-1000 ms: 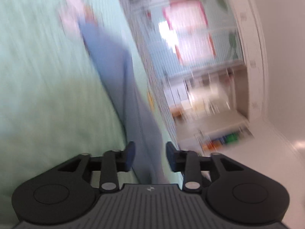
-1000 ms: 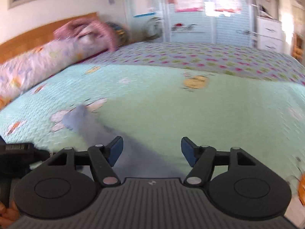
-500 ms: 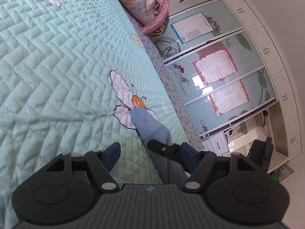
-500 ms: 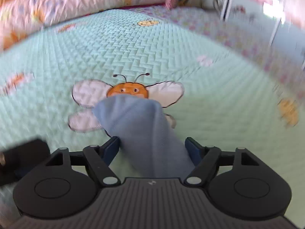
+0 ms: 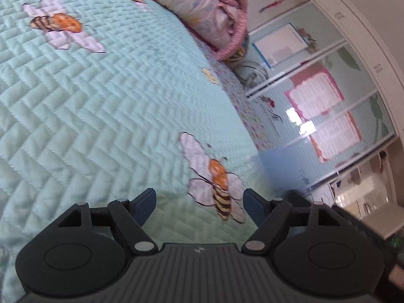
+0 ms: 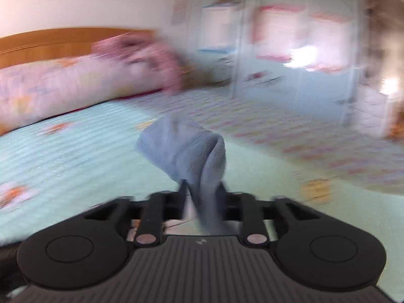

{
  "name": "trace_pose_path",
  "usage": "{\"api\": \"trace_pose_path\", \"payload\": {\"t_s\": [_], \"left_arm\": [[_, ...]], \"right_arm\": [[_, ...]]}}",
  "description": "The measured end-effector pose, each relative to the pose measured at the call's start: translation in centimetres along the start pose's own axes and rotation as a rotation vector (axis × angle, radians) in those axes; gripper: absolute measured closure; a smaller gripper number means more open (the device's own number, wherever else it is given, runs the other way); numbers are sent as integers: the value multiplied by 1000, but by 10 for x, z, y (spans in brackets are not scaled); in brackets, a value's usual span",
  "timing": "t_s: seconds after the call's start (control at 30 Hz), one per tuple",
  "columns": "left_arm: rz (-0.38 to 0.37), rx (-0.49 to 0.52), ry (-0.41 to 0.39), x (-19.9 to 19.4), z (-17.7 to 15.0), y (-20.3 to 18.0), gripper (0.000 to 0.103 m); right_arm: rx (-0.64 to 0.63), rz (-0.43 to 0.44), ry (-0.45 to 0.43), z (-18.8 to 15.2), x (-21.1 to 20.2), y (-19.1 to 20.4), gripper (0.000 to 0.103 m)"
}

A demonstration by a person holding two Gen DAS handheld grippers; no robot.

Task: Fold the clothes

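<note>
A mint quilt (image 5: 101, 116) with bee prints covers the bed; pillows (image 5: 199, 7) lie at its head. The left gripper (image 5: 199, 203) is opening, empty, over a bee (image 5: 218, 184). The right gripper (image 6: 202, 198) pinches the blue cloth (image 6: 184, 151), lifted above the quilt.

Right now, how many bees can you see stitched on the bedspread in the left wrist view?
2. One bee sits just ahead of the left tool, between its fingers; the other bee lies far up-left on the bedspread. More may be hidden.

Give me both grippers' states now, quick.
Left gripper: open, jaws opening, nothing between them.
Right gripper: shut on the blue cloth.
</note>
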State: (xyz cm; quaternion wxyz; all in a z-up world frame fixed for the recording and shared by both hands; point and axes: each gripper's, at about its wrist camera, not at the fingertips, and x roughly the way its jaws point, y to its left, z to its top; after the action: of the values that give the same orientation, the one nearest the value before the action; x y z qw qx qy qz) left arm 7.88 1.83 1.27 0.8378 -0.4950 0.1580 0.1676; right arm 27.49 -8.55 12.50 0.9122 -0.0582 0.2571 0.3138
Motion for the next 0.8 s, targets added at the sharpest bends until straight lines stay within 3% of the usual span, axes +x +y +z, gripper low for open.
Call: {"api": "trace_pose_path", "payload": {"t_s": [0.03, 0.07, 0.1, 0.17, 0.23, 0.33, 0.4, 0.5, 0.63, 0.8], "left_arm": [[0, -9, 5, 1, 0, 2, 25], [-1, -17, 8, 1, 0, 4, 25], [-5, -4, 5, -1, -1, 2, 25], [-24, 16, 5, -2, -4, -3, 25], [-43, 36, 6, -3, -7, -8, 25], [-59, 42, 35, 2, -11, -10, 25], [-48, 56, 51, 7, -15, -12, 25], [-43, 73, 45, 7, -18, -12, 25], [-45, 70, 45, 10, -17, -9, 25], [-45, 73, 42, 12, -18, -9, 25]], "right_arm": [[65, 151, 92, -9, 12, 3, 36], [134, 278, 159, -18, 20, 5, 42], [198, 330, 156, -27, 17, 1, 44], [265, 325, 91, -40, 0, -16, 43], [295, 218, 12, -47, -27, -47, 42], [244, -25, -4, -47, -56, -94, 37], [115, -102, 59, -48, -58, -112, 36], [87, -44, 146, -52, -39, -124, 36], [57, 96, 181, -51, 11, -109, 36], [14, 257, 288, -50, 59, -83, 35]]}}
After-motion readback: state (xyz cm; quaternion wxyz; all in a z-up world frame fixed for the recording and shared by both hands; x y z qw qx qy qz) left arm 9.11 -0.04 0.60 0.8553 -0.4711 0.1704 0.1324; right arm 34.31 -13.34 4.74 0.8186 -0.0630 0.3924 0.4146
